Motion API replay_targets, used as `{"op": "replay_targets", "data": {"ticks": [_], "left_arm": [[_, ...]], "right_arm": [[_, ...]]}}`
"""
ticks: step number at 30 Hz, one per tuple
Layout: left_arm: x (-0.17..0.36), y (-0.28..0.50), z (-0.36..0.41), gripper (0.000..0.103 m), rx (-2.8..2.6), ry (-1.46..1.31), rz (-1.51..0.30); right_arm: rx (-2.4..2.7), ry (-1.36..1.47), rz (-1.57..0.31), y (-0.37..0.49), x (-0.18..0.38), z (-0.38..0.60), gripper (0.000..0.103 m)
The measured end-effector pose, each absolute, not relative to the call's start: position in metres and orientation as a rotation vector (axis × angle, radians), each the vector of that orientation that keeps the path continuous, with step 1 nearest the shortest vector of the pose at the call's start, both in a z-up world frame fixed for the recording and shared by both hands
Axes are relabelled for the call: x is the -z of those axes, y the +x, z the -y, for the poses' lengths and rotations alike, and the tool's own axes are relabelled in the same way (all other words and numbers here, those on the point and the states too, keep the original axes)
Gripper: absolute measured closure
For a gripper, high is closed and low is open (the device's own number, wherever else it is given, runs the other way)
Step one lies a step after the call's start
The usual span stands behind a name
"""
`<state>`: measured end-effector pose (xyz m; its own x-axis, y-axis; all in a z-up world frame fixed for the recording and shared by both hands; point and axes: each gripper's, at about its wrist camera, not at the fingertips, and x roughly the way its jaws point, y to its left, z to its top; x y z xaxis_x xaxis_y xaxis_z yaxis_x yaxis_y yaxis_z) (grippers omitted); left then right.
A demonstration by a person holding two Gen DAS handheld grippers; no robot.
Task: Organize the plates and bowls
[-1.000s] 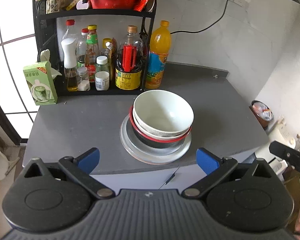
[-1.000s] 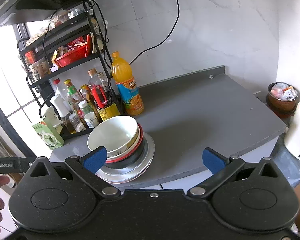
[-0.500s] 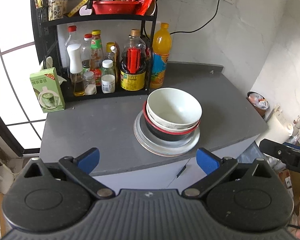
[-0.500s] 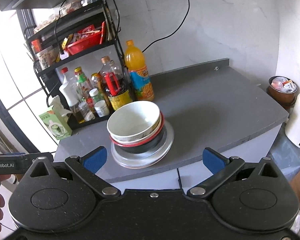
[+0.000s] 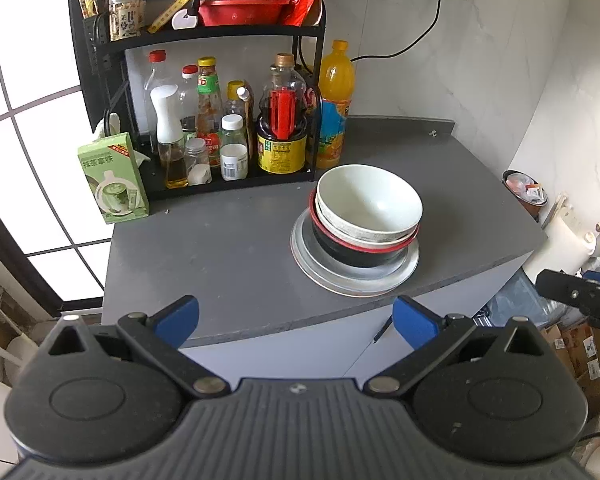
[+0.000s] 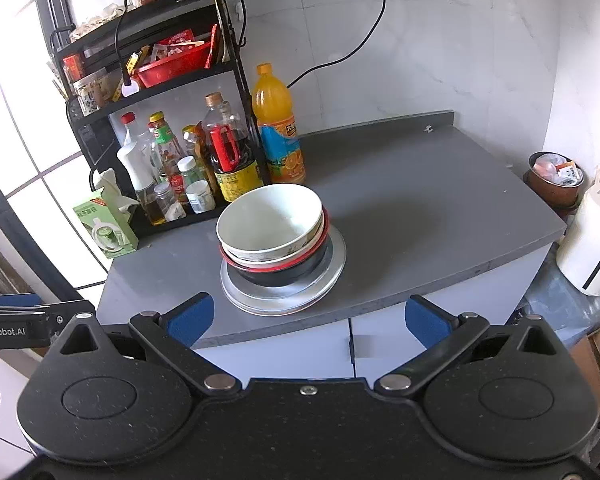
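- Left wrist view: the left tool (image 5: 296,316) hangs off the front edge of the grey surface (image 5: 228,256), fingers spread wide and holding nothing; the stack lies ahead and to its right.
- Right wrist view: the right tool (image 6: 306,316) is likewise spread and empty, with the stack ahead and a little left of its centre line. Both tools are well apart from the stack, and neither looks clearly nearer.
- The stack sits near the front edge: a white bowl (image 5: 370,204) is nested, slightly tilted, in a patterned bowl, which sits in a red-rimmed black bowl (image 5: 360,254), all on metal plates (image 5: 404,270).
- The top bowl is empty.
- Judged from the nesting, little sorting looks left; any further grasp would meet a round rim, with no long axis to align to.
- Behind stands a rack of bottles (image 5: 220,136), with an orange drink bottle (image 5: 334,108) just beside it.
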<state>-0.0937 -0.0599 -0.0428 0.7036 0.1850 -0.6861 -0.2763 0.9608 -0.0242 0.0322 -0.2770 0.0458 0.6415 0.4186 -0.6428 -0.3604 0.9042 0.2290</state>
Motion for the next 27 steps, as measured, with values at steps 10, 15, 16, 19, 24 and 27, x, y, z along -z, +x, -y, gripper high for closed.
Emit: {"op": "replay_targets", "data": {"ticks": [10,15,16,19,24,27], "left_arm": [[0.0427,-0.0969,0.063,0.001,-0.252,-0.132,-0.752],[0.0434,-0.0965,0.0647,0.001,-0.25,-0.13,-0.756],[0.0437,-0.0962,0.0652,0.001,-0.249,-0.129,-0.755],[0.044,-0.0946,0.0661,0.001,-0.245,-0.125,-0.757],[0.0438,-0.0926,0.0682,0.001,-0.243,-0.127,-0.755],[0.0437,-0.0908,0.0691,0.001,-0.242,-0.127,-0.756]], "right_arm": [[-0.472,0.065,-0.753,0.0235,-0.0492,0.2795,0.0],[-0.469,0.069,-0.754,0.0227,-0.0494,0.2816,0.0],[-0.469,0.067,-0.755,0.0232,-0.0491,0.2815,0.0],[-0.467,0.068,-0.755,0.0227,-0.0489,0.2815,0.0],[-0.463,0.067,-0.751,0.0249,-0.0518,0.2828,0.0],[-0.46,0.067,-0.747,0.0262,-0.0525,0.2835,0.0]]}}
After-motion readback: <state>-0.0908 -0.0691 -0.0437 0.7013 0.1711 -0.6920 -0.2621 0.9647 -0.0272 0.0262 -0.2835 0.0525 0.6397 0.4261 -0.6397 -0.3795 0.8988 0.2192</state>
